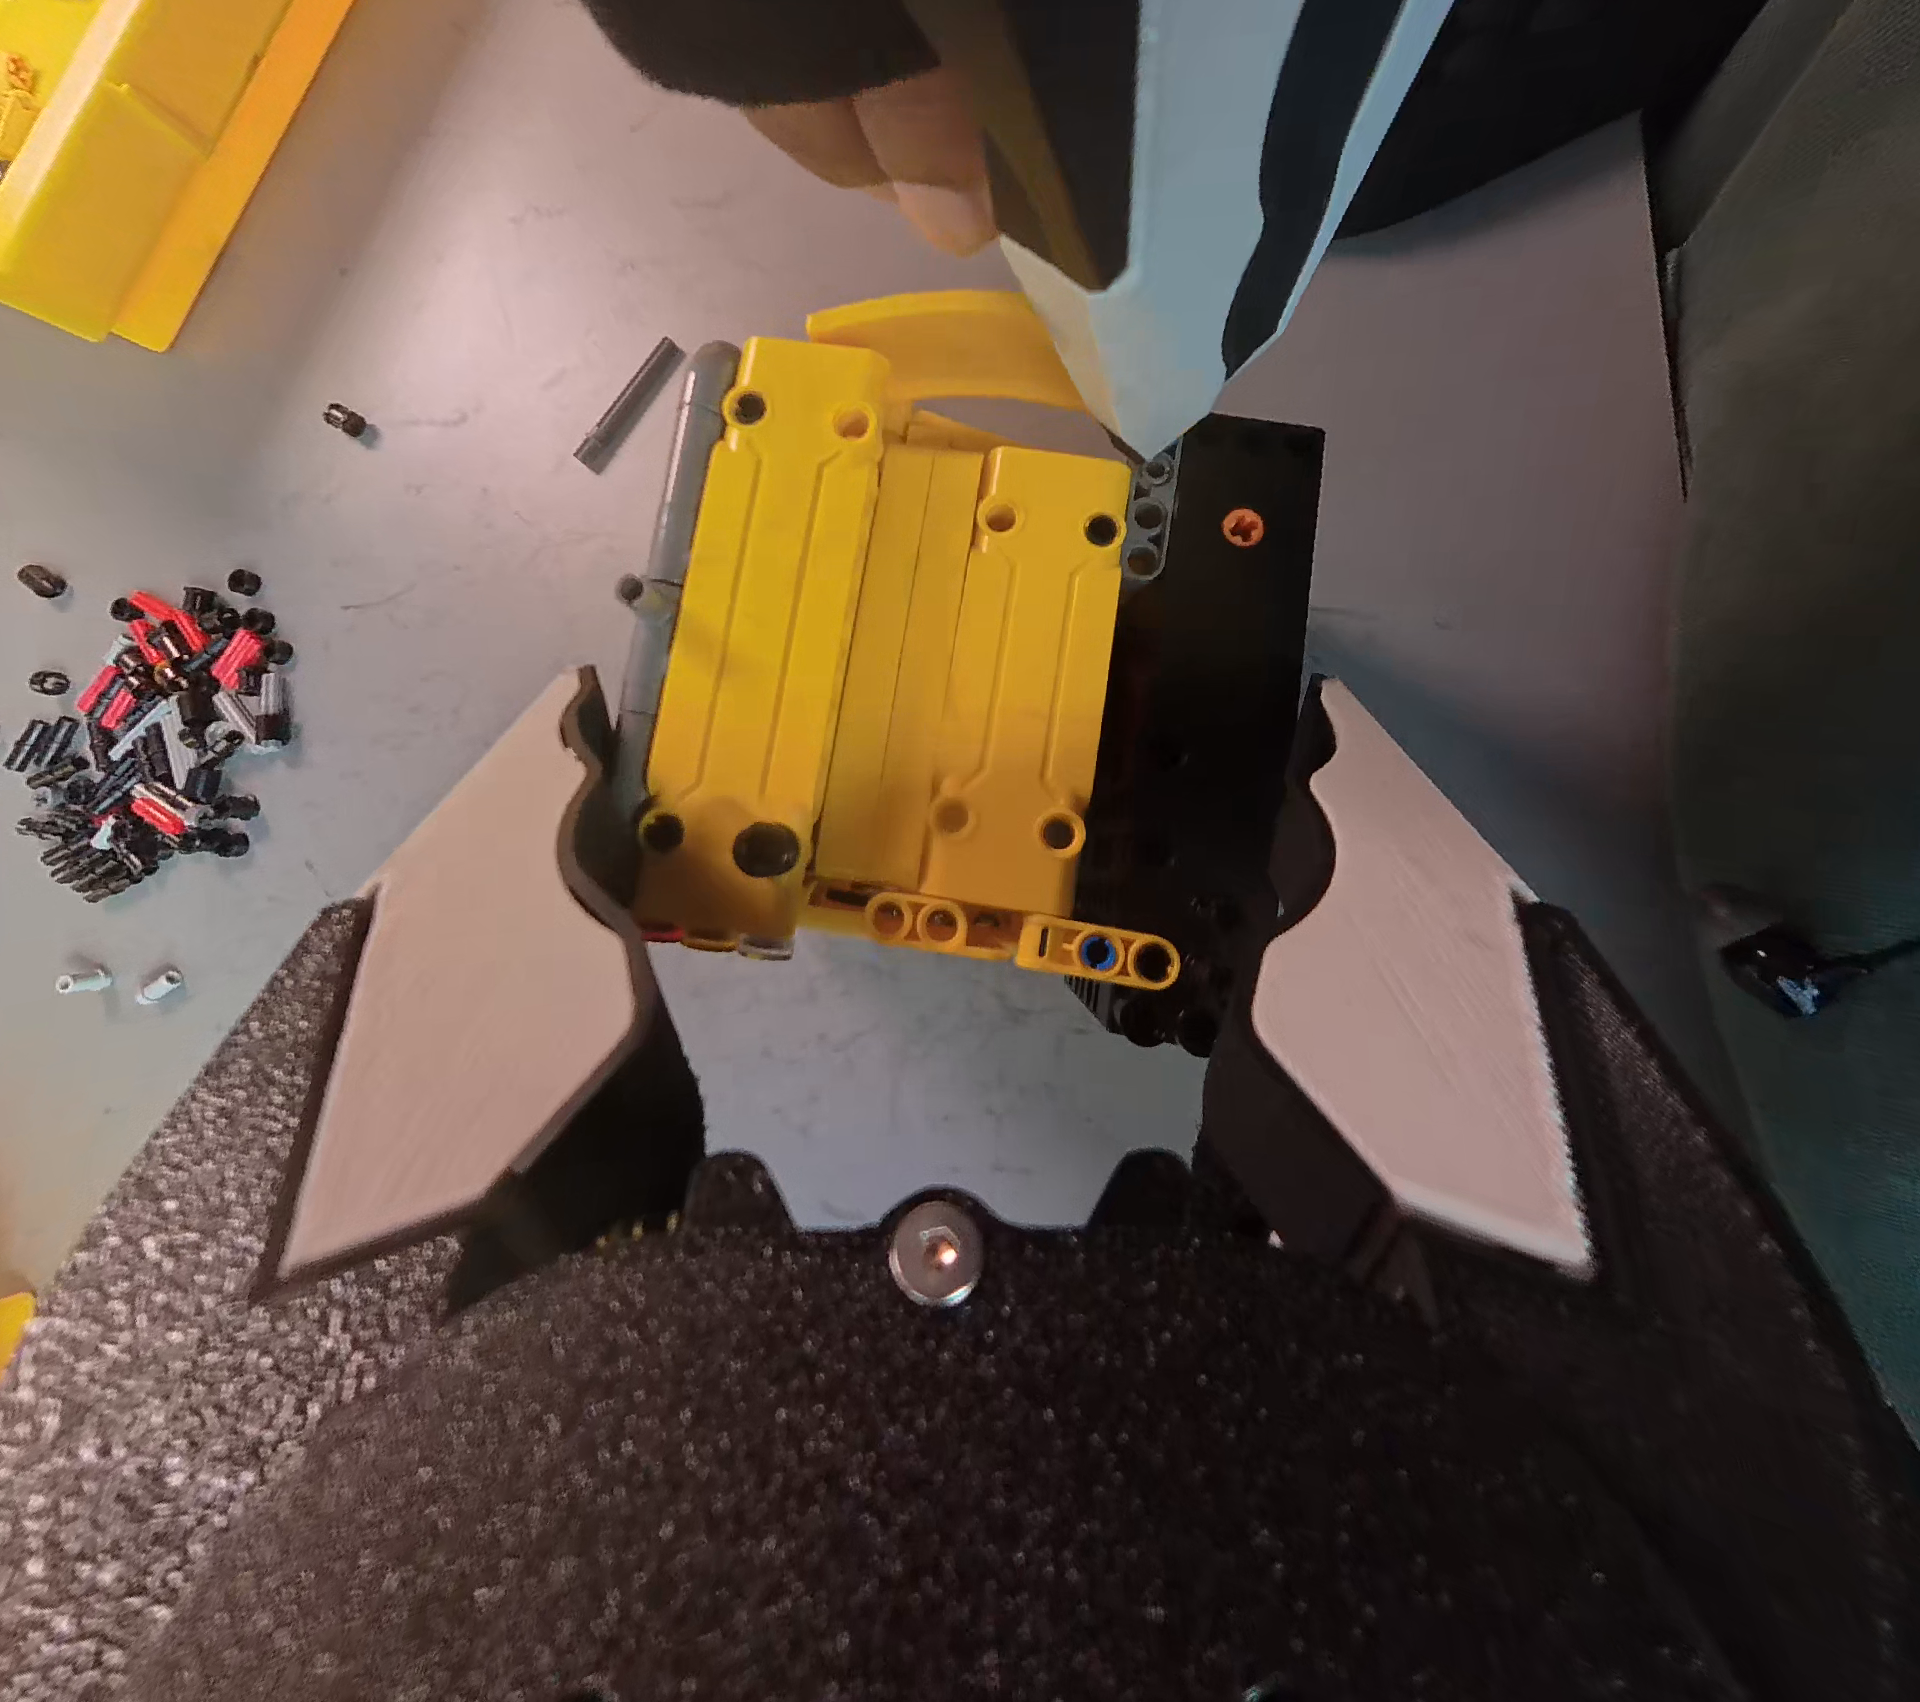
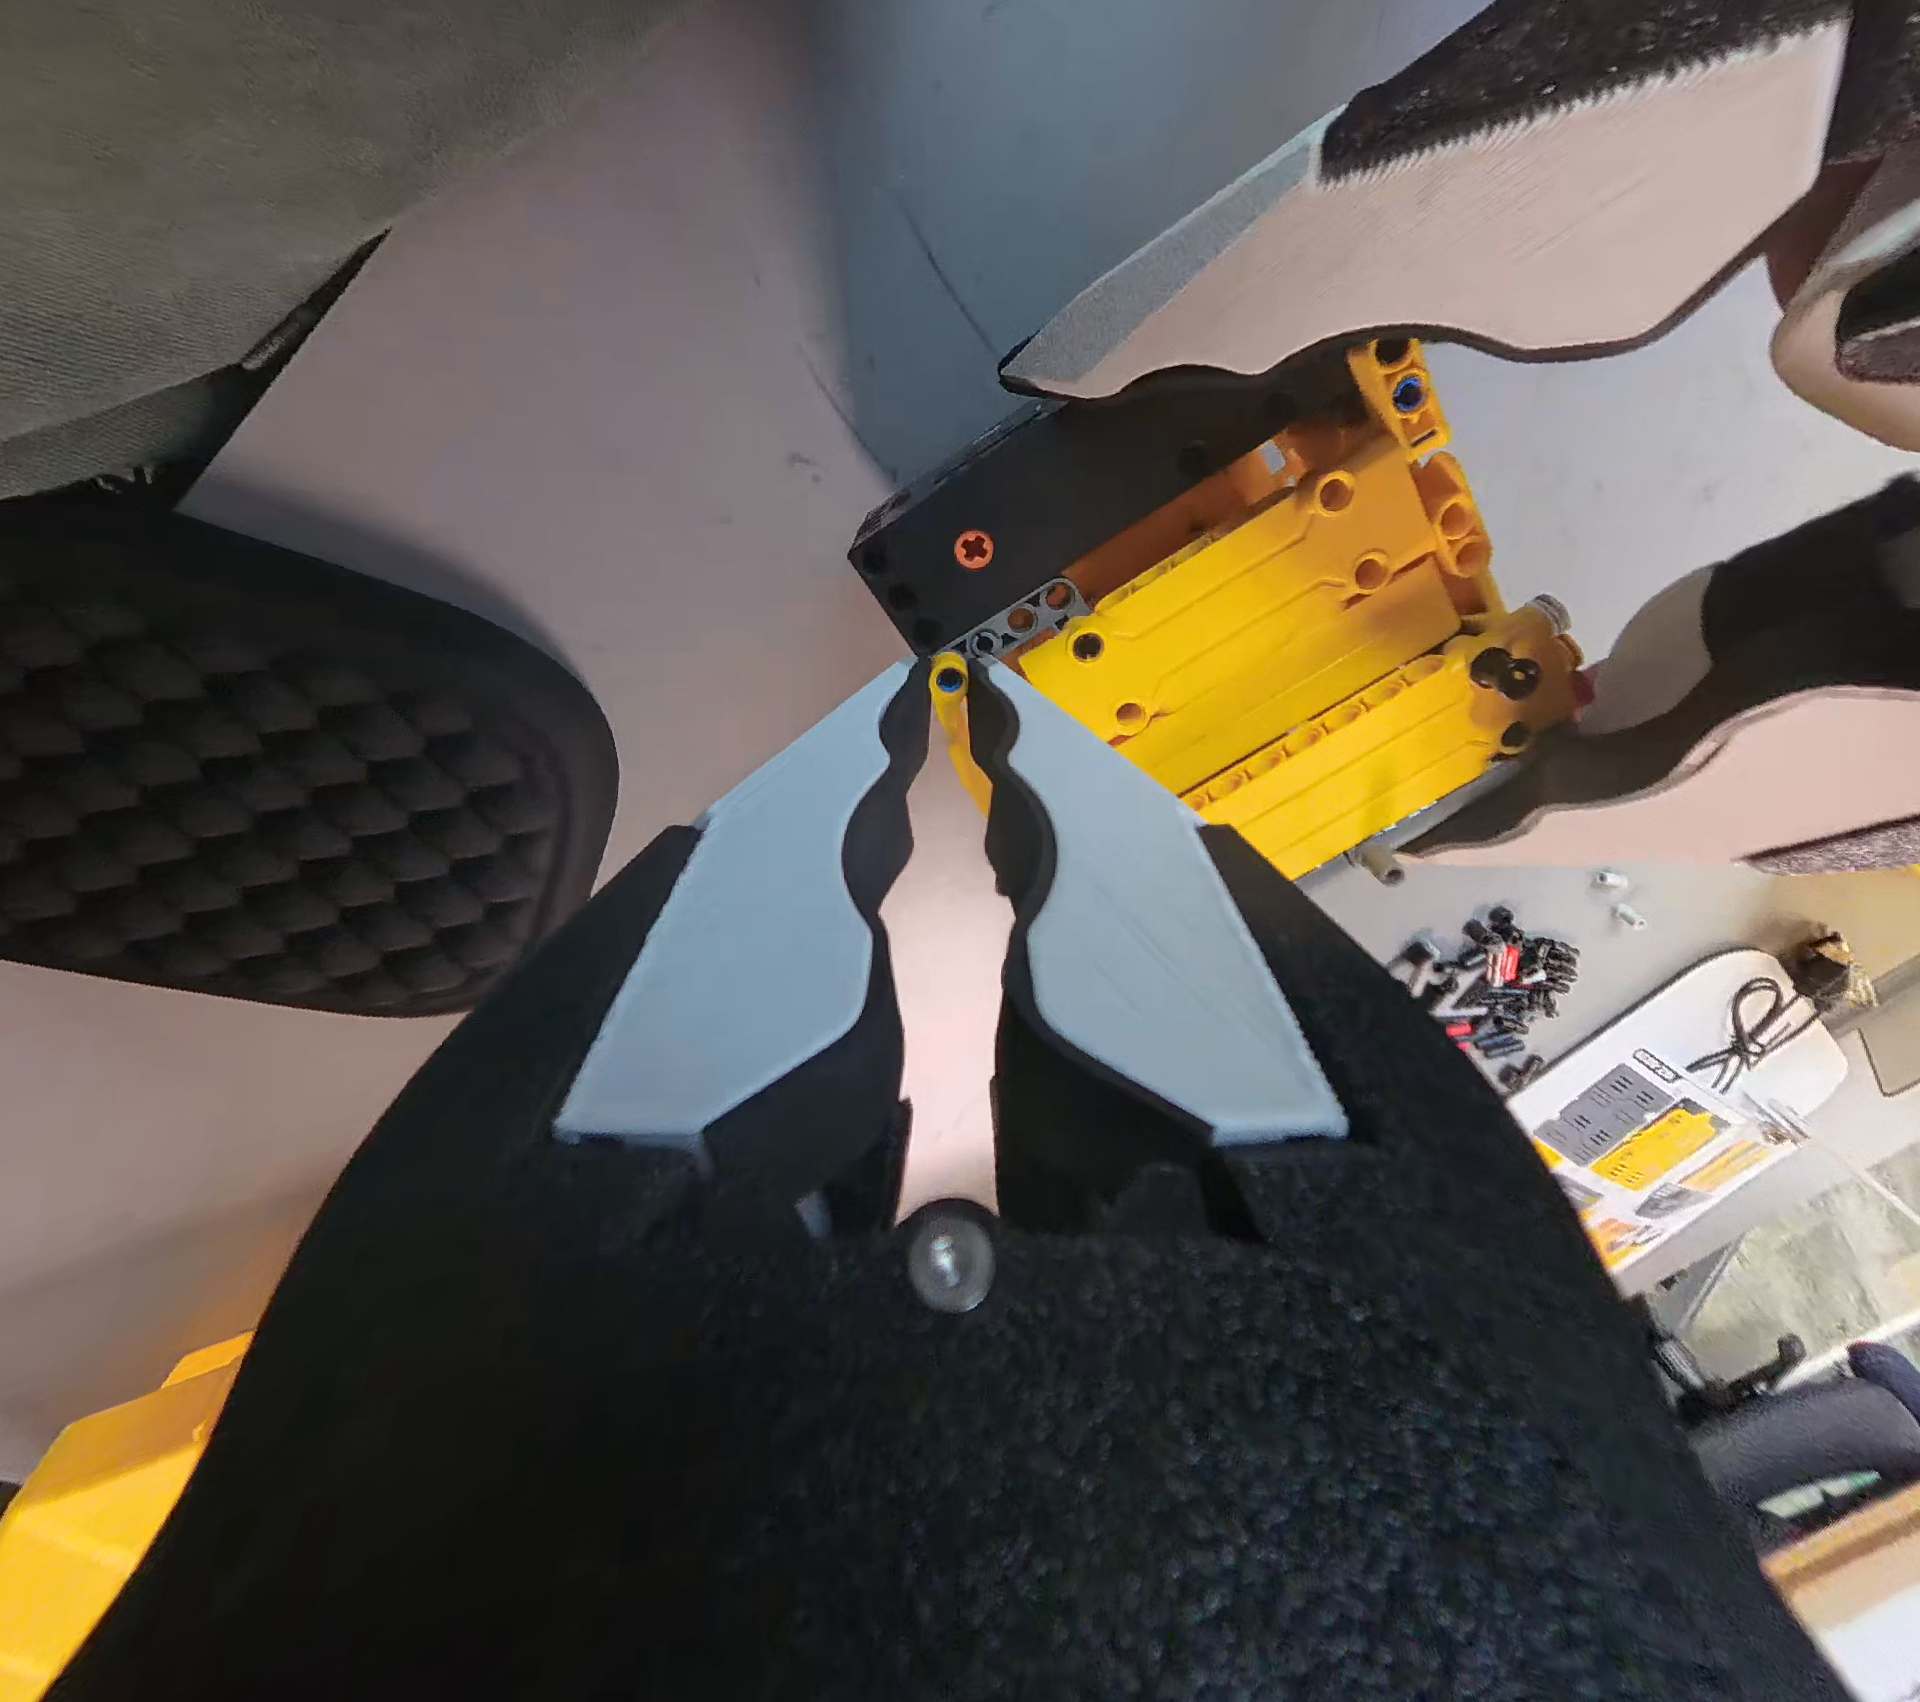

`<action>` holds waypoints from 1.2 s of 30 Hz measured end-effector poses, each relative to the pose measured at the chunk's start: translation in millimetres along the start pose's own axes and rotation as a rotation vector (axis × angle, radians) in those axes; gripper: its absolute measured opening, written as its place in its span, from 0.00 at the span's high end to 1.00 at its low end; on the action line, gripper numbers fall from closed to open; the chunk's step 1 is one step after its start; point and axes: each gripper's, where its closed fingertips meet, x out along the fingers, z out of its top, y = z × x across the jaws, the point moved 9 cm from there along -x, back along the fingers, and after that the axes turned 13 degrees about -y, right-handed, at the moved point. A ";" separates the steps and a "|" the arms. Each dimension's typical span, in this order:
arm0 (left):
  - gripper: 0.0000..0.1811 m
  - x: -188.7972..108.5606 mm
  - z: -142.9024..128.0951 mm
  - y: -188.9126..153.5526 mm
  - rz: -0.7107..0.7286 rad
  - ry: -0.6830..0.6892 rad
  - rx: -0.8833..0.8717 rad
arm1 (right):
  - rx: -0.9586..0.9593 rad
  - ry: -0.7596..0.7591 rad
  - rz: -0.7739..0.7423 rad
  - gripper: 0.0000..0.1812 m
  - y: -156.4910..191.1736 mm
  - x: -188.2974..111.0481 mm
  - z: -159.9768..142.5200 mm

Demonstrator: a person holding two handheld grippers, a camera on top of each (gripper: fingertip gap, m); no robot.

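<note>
My left gripper [image 1: 940,821] clamps the yellow-and-black plastic brick assembly [image 1: 894,665] at mid-frame, jaws spread wide on its sides. My right gripper [image 2: 951,681], nearly closed, pinches a curved yellow plastic panel [image 2: 948,678] against the assembly's grey holed beam [image 2: 1023,618]. I'd keep the left steady, aligning holes squarely.

Grey tabletop [image 1: 499,218]; dark fabric chair [image 1: 1808,302] beside; white desk [image 2: 1714,1018] beyond.
</note>
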 end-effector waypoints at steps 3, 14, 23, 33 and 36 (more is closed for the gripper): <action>0.30 -0.7 -0.5 -1.3 0.001 -0.007 0.022 | -0.003 0.042 0.004 0.97 -0.2 2.9 4.8; 0.29 -4.4 -6.5 -0.9 0.039 -0.098 0.011 | 0.596 -0.405 -0.443 0.85 17.3 -36.8 -14.6; 0.29 -2.4 0.1 -18.6 0.297 -0.045 0.150 | 1.282 -0.821 -0.771 0.86 21.3 1.7 -59.4; 0.36 -50.4 0.6 -47.2 0.241 -0.481 -0.085 | 0.476 -0.600 -1.099 0.95 37.8 11.4 -45.1; 0.37 -72.7 -21.4 -31.6 0.169 -0.553 -0.350 | 0.318 -0.567 -1.161 0.95 55.5 14.3 -40.9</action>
